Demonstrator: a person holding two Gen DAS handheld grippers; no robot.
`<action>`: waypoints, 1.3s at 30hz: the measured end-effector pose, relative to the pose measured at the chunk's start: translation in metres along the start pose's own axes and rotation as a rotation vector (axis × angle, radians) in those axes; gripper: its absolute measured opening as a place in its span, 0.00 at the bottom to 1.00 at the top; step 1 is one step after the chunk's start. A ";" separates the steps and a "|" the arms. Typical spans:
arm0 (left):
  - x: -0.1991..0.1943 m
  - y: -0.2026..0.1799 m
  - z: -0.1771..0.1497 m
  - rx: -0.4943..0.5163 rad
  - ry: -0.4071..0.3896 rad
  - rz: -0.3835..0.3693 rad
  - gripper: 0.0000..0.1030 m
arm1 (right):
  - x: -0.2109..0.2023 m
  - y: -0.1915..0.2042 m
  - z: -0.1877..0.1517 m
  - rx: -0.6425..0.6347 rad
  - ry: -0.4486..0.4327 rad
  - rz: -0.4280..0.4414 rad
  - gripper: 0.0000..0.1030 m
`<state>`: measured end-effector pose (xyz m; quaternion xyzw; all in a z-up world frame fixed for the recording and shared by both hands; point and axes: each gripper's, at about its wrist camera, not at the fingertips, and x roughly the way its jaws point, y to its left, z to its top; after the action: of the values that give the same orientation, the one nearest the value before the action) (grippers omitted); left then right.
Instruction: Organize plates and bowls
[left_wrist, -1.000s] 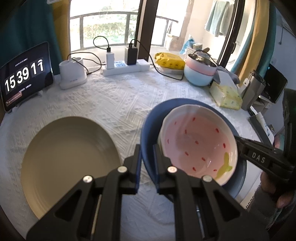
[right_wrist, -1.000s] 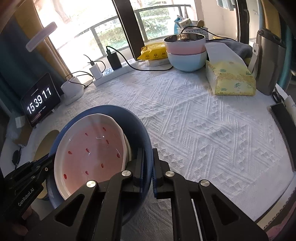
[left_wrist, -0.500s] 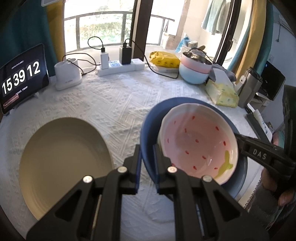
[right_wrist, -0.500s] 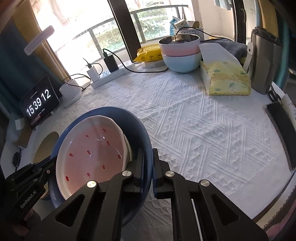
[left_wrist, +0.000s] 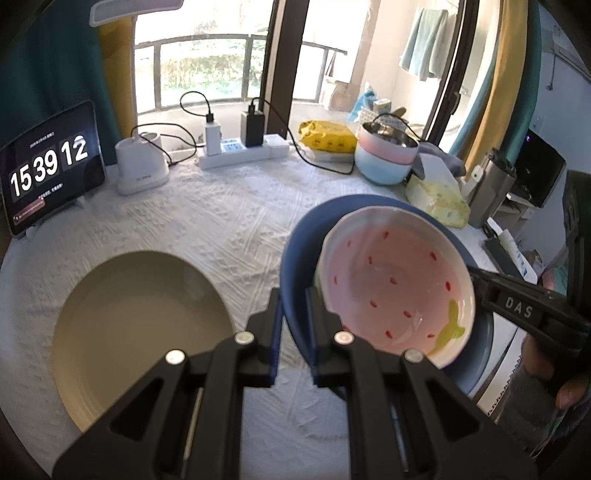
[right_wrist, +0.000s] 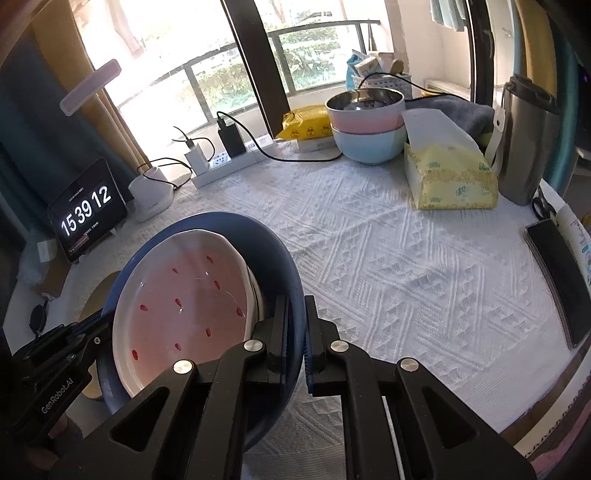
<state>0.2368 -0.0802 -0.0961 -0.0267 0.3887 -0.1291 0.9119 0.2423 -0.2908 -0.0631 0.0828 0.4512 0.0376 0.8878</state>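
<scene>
Blue plate w/ a pink bowl sitting in it is up off the white tablecloth, carried at a tilt over the table's near right side. Both look like glazed ceramic: stiff, slick, breakable, prob. fairly heavy together, and the bowl could slide since nothing pins it. Rim is the only sensible hold, opposite sides, which is what's happening: left gripper clamped on the plate's left rim, right gripper clamped on its right rim, jaws closed on the edge. Beige plate lies flat to the left, likely the stacking spot. Count: 2 plates, 1 pink bowl here, plus approx. 3 nested bowls at the back by a tissue pack.
</scene>
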 end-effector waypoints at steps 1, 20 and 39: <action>-0.002 0.002 0.000 -0.002 -0.003 0.000 0.10 | -0.001 0.001 0.000 -0.003 -0.001 0.000 0.08; -0.034 0.040 0.003 -0.060 -0.053 0.020 0.10 | -0.010 0.051 0.014 -0.084 -0.025 0.021 0.08; -0.056 0.097 -0.007 -0.144 -0.076 0.075 0.10 | 0.006 0.115 0.016 -0.168 -0.005 0.072 0.09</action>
<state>0.2151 0.0278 -0.0760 -0.0822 0.3628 -0.0653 0.9259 0.2595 -0.1788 -0.0377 0.0243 0.4408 0.1070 0.8909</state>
